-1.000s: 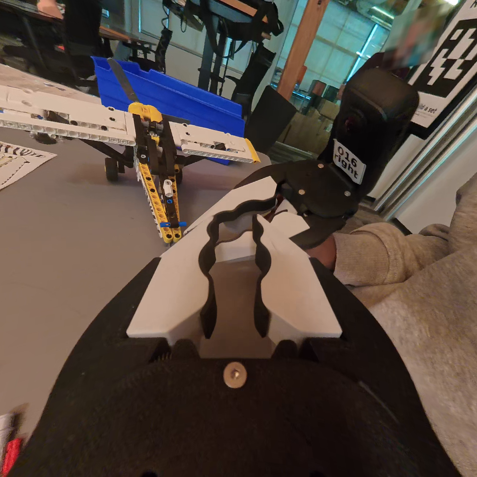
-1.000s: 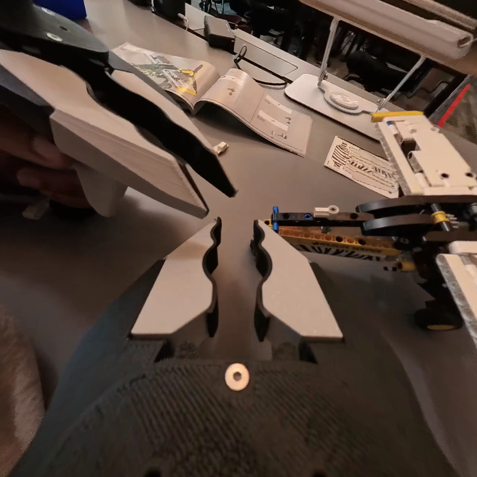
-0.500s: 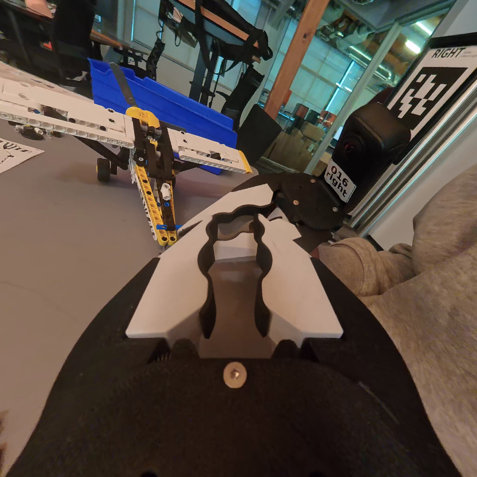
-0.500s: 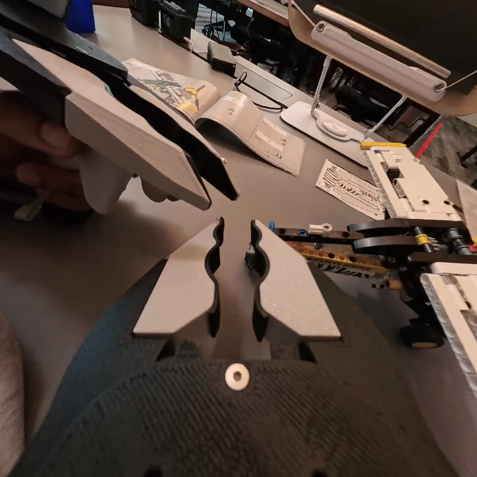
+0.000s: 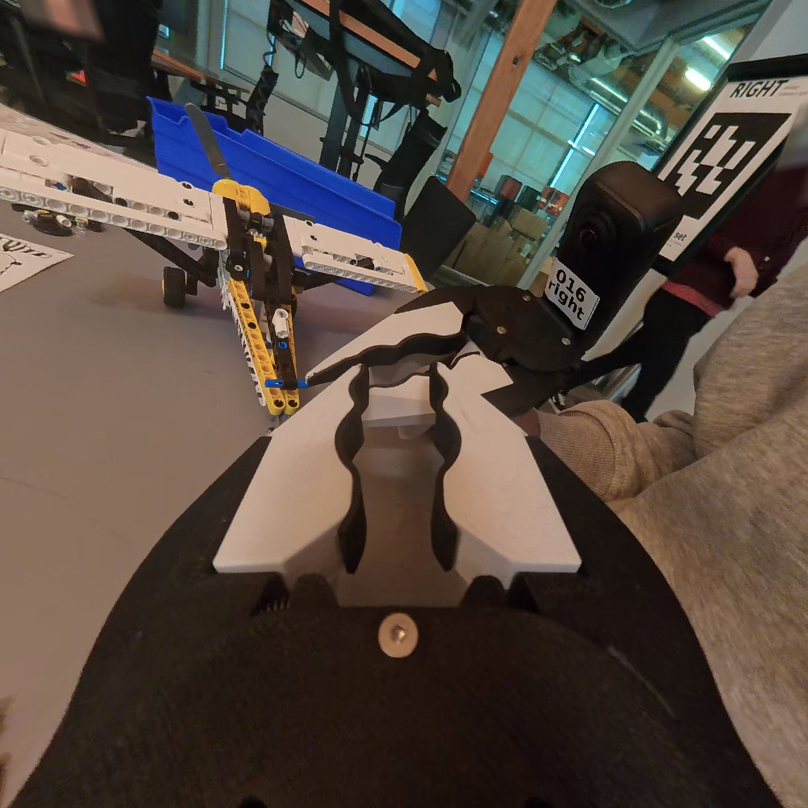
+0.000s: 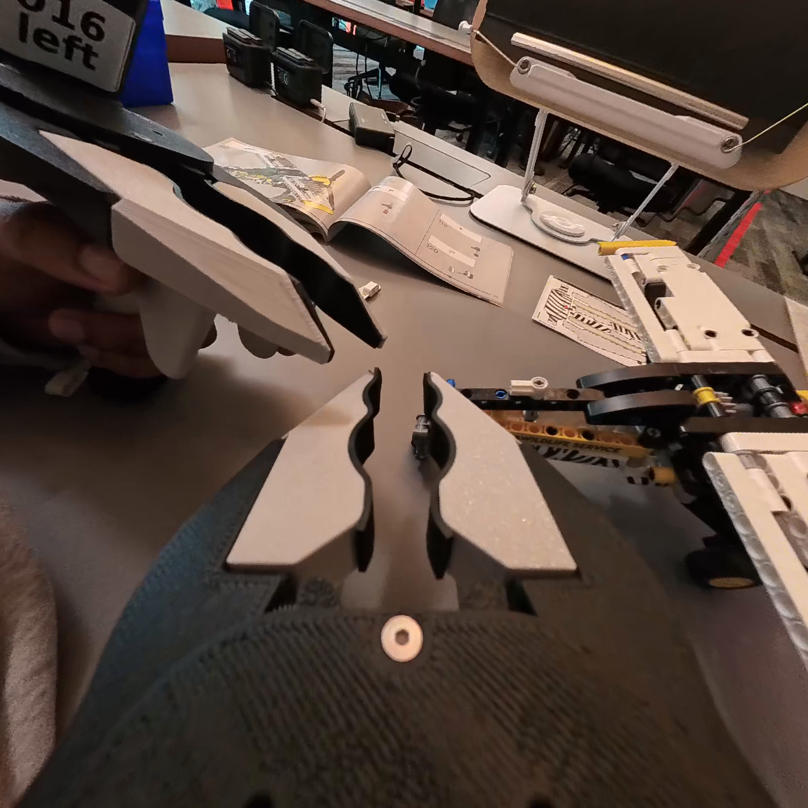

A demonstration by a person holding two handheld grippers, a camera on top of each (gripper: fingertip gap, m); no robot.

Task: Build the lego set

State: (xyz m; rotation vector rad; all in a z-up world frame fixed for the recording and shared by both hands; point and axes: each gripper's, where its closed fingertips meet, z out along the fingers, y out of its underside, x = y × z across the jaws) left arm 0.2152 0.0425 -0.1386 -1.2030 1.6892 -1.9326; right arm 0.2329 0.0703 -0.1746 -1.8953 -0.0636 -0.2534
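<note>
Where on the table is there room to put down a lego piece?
Bare grey table lies left of the plane model's yellow tail boom. More sits between the instruction booklet and the right hand-held gripper. It is crowded around the plane and sticker sheet.

Bare grey worktop (image 5: 109, 415) lay wide open on the left of the plane model (image 5: 245, 280), plenty of room to come in low there. The model's yellow tail boom (image 6: 564, 430) blocked the right gripper (image 6: 401, 380) just ahead-right, and the left gripper (image 6: 350, 336) hung close above its fingertips. Farther back, an open instruction booklet (image 6: 393, 227) and sticker sheet (image 6: 586, 319) lay flat.
</note>
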